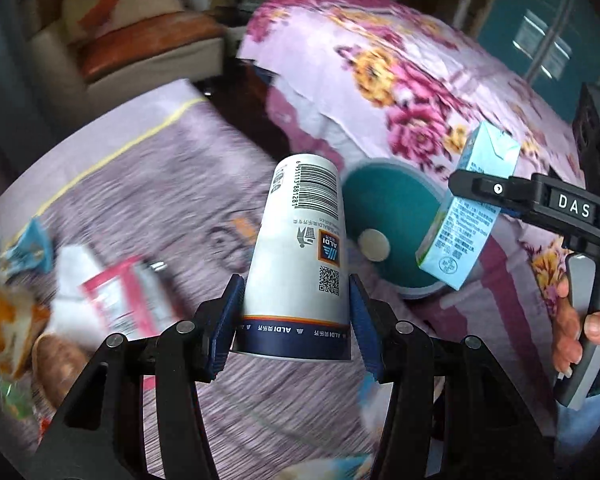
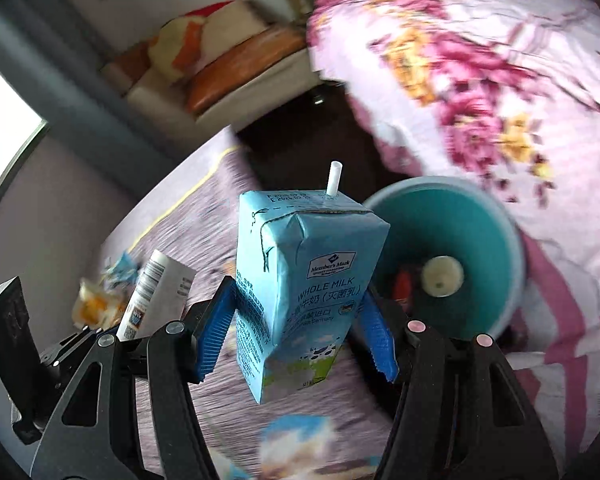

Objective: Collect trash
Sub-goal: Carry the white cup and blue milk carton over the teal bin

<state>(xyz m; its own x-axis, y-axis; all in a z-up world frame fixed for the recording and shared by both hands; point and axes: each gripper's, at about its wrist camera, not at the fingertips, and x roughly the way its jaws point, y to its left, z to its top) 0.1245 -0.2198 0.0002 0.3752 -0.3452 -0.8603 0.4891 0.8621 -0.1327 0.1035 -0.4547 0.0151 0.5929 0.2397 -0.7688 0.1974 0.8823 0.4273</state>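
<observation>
White paper cup (image 1: 300, 256) with navy base band, black barcode and orange-and-blue logo. Light-blue milk carton (image 2: 300, 292) with white lettering, white straw (image 2: 333, 180) and green-and-white cow scene. Teal bin (image 2: 484, 236). Pink quilt (image 2: 500, 80) patterned with magenta and yellow flowers. Blue gripper pads (image 2: 216, 332).

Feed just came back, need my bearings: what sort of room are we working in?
Most likely a bedroom: a bed under a floral quilt, a cushioned armchair by the wall, and a teal trash bin beside the bed.
</observation>
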